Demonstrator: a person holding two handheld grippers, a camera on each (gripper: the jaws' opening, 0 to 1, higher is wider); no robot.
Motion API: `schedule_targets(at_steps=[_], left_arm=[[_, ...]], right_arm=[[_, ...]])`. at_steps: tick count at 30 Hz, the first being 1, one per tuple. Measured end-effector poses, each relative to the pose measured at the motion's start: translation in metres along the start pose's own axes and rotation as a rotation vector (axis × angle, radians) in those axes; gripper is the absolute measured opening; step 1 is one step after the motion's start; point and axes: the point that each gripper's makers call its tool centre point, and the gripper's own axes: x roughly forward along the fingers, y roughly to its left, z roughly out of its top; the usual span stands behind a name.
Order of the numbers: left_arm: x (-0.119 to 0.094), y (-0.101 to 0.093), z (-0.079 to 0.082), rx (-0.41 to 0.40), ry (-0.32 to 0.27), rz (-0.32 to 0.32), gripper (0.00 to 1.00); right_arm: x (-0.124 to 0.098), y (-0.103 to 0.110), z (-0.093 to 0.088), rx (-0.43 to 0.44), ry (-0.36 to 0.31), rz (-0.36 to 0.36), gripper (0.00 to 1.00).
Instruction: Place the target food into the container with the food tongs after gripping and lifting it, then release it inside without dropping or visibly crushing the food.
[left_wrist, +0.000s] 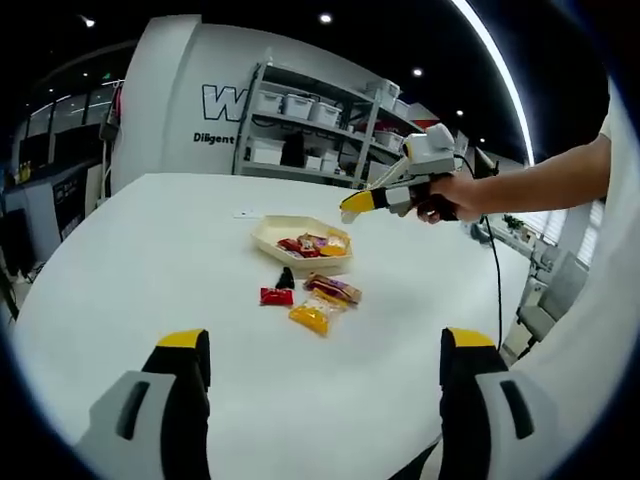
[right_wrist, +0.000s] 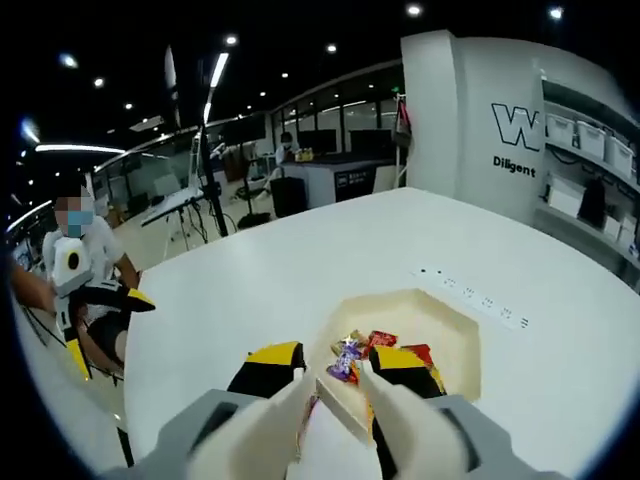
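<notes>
Right gripper (right_wrist: 342, 385) fingers grasping tongs (right_wrist: 345, 405), long axis pointing into container (right_wrist: 455, 340); left gripper (left_wrist: 325, 350) fingers released.

white table (left_wrist: 150, 260), storage shelves (left_wrist: 310, 125), seated person (right_wrist: 85, 265)

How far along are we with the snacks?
Done: several wrapped snacks lie in the tray. In hand: the right claw holds the food tongs over it, a purple candy at their tips, grip unclear. Left: loose packets on the table beside the tray; left claw open.
</notes>
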Motion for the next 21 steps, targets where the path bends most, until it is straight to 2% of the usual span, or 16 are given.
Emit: schedule_targets(at_steps=[5,11,17,21], left_arm=[[-0.001,0.0,-0.001,-0.003,0.003,0.001,0.93],[-0.001,-0.003,-0.001,0.0,0.011,-0.005,0.93],[-0.004,0.001,-0.003,-0.009,0.015,0.004,0.93],[-0.005,-0.001,-0.001,-0.014,0.012,0.01,0.93]], right_arm=[[0.004,0.015,-0.019,0.035,0.021,0.018,0.21],[0.012,0.032,-0.051,0.042,0.086,0.046,0.21],[0.016,0.04,-0.069,0.08,0.121,0.051,0.21],[0.018,0.044,-0.073,0.092,0.128,0.057,0.22]])
